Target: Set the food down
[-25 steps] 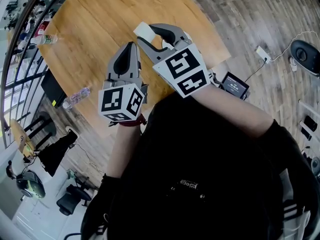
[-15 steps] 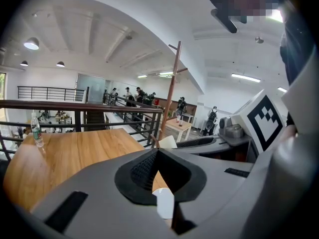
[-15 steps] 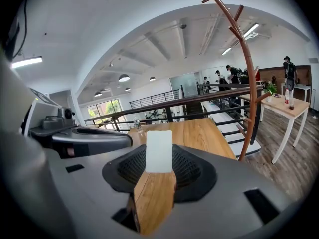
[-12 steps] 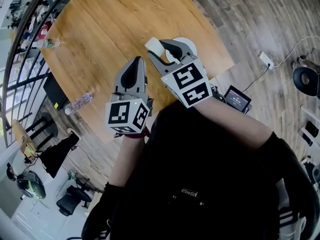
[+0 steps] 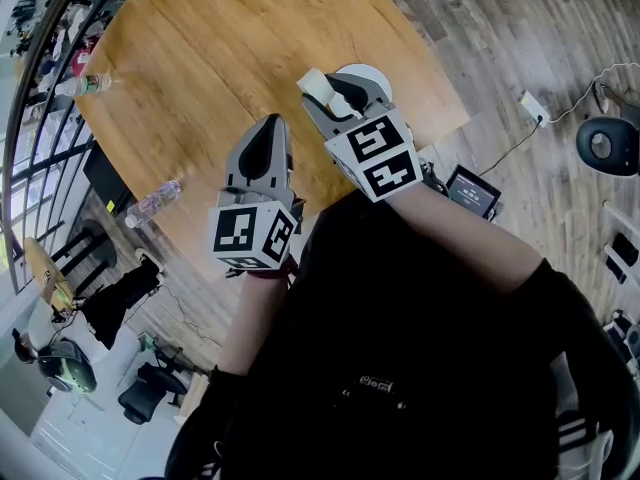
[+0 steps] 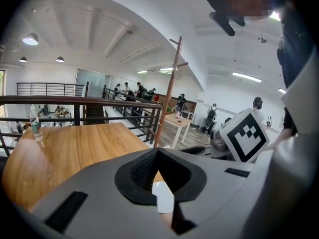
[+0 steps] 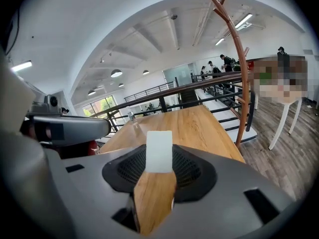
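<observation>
I see a round wooden table (image 5: 230, 58) across the upper frame, one water bottle (image 5: 88, 85) at its upper-left edge, and a second bottle (image 5: 152, 200) near its lower-left rim.

Right gripper (image 5: 318, 90) covers most of white dish (image 5: 371, 74).

Food (image 5: 312, 81) in right gripper (image 5: 321, 90) over table (image 5: 200, 38), left gripper (image 5: 267, 121) beside.

You are in a big open office. You stand at a round wooden table (image 5: 230, 48). An office chair (image 5: 140, 400) sits at the head view's lower left. In the middle of the left gripper view, people (image 6: 130, 94) stand behind a black railing (image 6: 60, 101).
</observation>
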Tool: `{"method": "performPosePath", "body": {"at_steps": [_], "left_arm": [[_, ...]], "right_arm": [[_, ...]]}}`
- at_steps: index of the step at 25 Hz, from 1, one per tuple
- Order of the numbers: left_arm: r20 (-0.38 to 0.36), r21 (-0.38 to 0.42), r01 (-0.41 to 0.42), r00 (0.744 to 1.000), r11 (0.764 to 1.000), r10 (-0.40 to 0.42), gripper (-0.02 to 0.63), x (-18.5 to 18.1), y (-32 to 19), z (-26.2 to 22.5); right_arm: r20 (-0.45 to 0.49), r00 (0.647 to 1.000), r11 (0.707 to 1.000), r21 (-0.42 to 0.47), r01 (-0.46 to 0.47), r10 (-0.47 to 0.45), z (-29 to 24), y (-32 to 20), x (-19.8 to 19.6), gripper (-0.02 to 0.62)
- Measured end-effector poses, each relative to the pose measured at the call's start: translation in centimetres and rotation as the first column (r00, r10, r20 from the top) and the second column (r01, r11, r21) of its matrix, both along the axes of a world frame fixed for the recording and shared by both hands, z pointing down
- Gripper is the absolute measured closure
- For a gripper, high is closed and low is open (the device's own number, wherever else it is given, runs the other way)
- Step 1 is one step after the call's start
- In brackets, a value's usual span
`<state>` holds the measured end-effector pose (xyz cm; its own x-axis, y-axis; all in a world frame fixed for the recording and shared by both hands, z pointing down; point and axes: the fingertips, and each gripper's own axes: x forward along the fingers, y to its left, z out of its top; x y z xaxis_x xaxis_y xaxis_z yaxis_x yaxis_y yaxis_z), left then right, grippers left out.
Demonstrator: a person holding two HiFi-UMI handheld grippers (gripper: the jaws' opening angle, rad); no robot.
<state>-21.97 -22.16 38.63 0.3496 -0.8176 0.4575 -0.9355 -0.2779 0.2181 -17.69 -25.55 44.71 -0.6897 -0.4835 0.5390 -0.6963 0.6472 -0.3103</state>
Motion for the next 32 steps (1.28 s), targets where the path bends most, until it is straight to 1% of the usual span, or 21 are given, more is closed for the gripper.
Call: {"method": "performPosePath", "body": {"at_steps": [9, 20, 27, 32], "left_arm": [[0.01, -0.041, -0.017, 1.0, 0.999, 0.017, 0.601, 1.0, 0.7, 1.1], [0.027, -0.071, -0.013, 1.0, 0.997, 0.015, 0.601, 1.1, 1.3, 2.1], [0.032, -0.082, -0.009, 0.999, 0.997, 0.012, 0.601, 1.2, 1.2, 2.3], [0.034, -0.089, -0.004, 0.999, 0.996, 0.007, 0.601, 1.3, 1.2, 2.5]], "right_arm": [[-0.022, 1.0, 0.998, -0.062, -0.005, 0.004, 3.4, 0.8, 0.8, 0.428], [-0.058, 0.998, 0.995, -0.098, -0.008, 0.002, 7.0, 1.3, 1.1, 0.428], [-0.094, 0.996, 0.992, -0.122, -0.015, 0.003, 9.4, 1.1, 1.6, 0.428], [-0.137, 0.991, 0.99, -0.141, -0.021, 0.002, 11.5, 1.1, 2.4, 0.428]]}}
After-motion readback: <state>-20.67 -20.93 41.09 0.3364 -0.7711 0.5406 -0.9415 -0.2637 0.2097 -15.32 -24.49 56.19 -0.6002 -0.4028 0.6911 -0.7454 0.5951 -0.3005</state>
